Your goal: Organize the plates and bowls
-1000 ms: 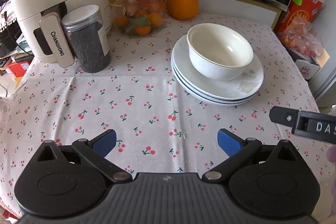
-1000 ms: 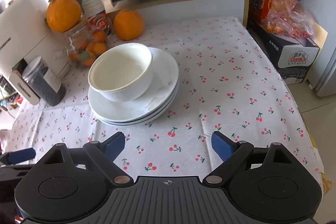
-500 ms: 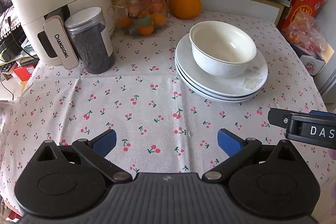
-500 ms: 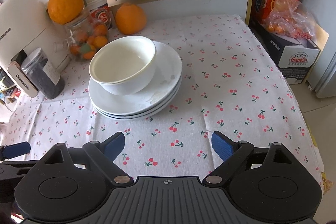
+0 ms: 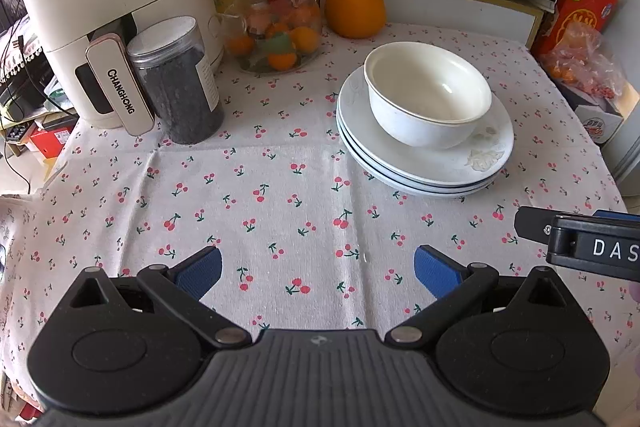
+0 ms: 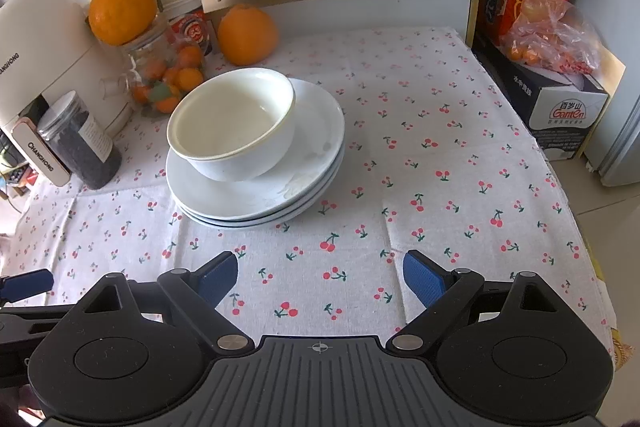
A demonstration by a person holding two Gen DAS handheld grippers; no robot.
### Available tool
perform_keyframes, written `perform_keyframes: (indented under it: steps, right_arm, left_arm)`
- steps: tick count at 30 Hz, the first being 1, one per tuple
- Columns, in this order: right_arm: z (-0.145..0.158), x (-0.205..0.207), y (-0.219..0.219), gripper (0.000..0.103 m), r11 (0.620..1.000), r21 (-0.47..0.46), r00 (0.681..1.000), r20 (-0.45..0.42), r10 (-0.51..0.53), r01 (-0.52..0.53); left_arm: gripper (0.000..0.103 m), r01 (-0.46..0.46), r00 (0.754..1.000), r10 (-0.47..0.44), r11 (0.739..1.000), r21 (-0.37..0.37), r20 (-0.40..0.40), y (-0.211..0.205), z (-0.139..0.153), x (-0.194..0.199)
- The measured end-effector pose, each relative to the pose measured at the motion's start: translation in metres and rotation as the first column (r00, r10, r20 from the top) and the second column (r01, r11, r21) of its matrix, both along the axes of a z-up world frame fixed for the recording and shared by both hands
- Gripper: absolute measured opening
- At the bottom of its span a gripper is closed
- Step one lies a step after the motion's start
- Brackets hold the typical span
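Both grippers [image 5: 318, 273] [image 6: 320, 277] drawn back, spread, empty; bowl [image 6: 234, 123] on plates [image 6: 256, 203] ahead.

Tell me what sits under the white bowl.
The white bowl rests on a stack of white plates; three rims show at the stack's edge. The top plate's centre is covered by the bowl, so anything beneath the bowl's base cannot be seen.

A glossy, smooth white bowl [image 5: 428, 95] sits on glazed plates [image 5: 424, 159] over a matt, creased cherry-print cloth [image 5: 280, 203], near a clear plastic jar [image 5: 176, 79] at the worktop's left edge.
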State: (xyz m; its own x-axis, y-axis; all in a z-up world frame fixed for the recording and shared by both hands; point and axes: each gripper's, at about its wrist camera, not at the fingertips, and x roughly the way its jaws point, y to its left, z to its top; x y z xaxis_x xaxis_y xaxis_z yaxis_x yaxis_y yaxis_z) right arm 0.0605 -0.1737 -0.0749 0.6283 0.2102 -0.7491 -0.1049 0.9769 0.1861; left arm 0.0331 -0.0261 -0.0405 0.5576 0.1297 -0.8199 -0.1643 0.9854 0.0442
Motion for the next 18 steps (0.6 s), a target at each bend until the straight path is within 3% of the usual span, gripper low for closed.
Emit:
perform_keyframes:
  steps: [18]
  right_arm:
    - [0.0004, 0.0006, -0.0008, 0.092, 1.0, -0.001, 1.0, -0.005, -0.002, 0.002]
  left_arm:
    - [0.103, 0.007, 1.0, -0.007, 1.0, 0.003, 0.0, -0.0006, 0.0003, 0.0001]
